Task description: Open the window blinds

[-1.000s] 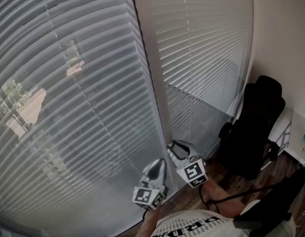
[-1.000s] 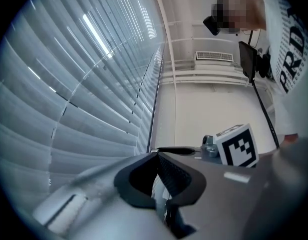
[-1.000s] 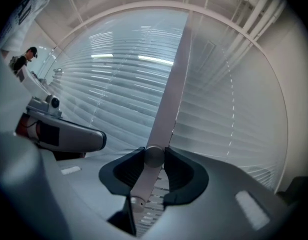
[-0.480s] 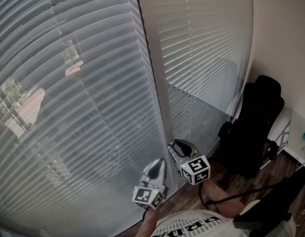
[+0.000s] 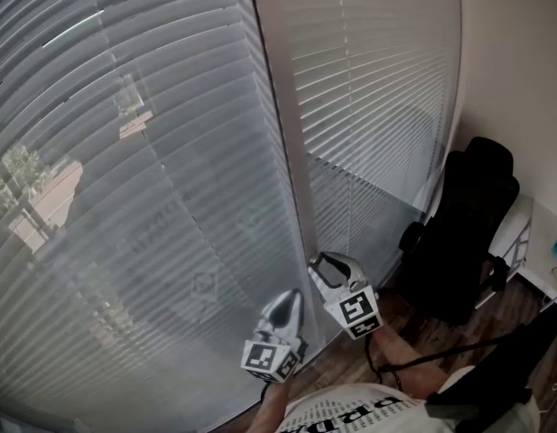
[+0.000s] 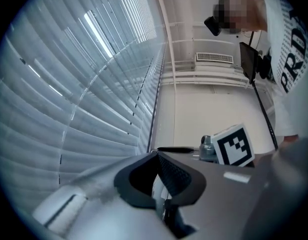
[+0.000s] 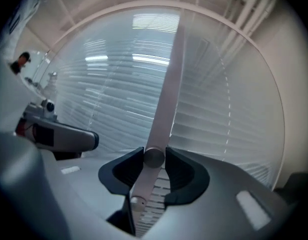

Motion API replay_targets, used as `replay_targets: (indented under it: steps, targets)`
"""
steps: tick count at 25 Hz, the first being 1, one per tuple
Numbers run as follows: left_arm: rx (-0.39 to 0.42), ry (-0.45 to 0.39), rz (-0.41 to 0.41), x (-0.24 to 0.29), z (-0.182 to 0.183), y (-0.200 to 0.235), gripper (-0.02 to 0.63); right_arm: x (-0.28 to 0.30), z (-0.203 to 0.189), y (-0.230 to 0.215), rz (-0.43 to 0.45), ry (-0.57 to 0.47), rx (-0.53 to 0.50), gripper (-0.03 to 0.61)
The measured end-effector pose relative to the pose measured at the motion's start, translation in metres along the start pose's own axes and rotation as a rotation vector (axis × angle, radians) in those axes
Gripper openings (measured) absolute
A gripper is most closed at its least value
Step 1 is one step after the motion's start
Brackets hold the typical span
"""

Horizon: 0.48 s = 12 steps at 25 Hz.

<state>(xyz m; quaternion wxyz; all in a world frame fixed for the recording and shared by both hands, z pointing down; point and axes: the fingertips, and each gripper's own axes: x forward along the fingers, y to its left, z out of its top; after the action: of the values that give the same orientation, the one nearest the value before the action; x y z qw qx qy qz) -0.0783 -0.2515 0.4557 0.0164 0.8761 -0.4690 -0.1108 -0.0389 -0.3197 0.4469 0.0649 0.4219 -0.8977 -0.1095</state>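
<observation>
Head view: the blinds (image 5: pixel 152 170) hang fully lowered on both sides of the mullion (image 5: pixel 283 152). The left gripper (image 5: pixel 290 296) points just left of it, and the right gripper (image 5: pixel 318 262) at its foot.

Left gripper view: the jaws are together, with an unidentifiable pale sliver in the gap.

Right gripper view: the jaws have just eased wider, yet they pinch a pale wand (image 7: pixel 139 196) at its knob, in front of the mullion. The wand looks light, smooth and slippery, and the slats bend easily, so take hold of the wand.
</observation>
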Motion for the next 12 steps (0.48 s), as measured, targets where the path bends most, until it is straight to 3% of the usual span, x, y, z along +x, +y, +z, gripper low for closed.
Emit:
replay_targets:
  steps: [3, 6, 9, 12]
  targets:
    - [0.003, -0.001, 0.001, -0.0004, 0.0001, 0.0013, -0.008, 0.0013, 0.0015, 0.0031, 0.001, 0.019, -0.157, 0.156]
    - [-0.001, -0.006, 0.003, -0.0001, 0.0015, 0.0004, -0.008, 0.0045, -0.0021, 0.0075, 0.017, 0.043, -0.216, 0.155]
    - [0.001, -0.005, 0.001, -0.0002, 0.0015, -0.0009, -0.008, 0.0040, -0.0032, 0.0081, 0.013, 0.032, -0.214, 0.152]
    - [0.002, -0.005, 0.004, -0.0005, 0.0014, -0.0002, -0.008, 0.0037, -0.0051, 0.0061, 0.018, 0.021, -0.130, 0.147]
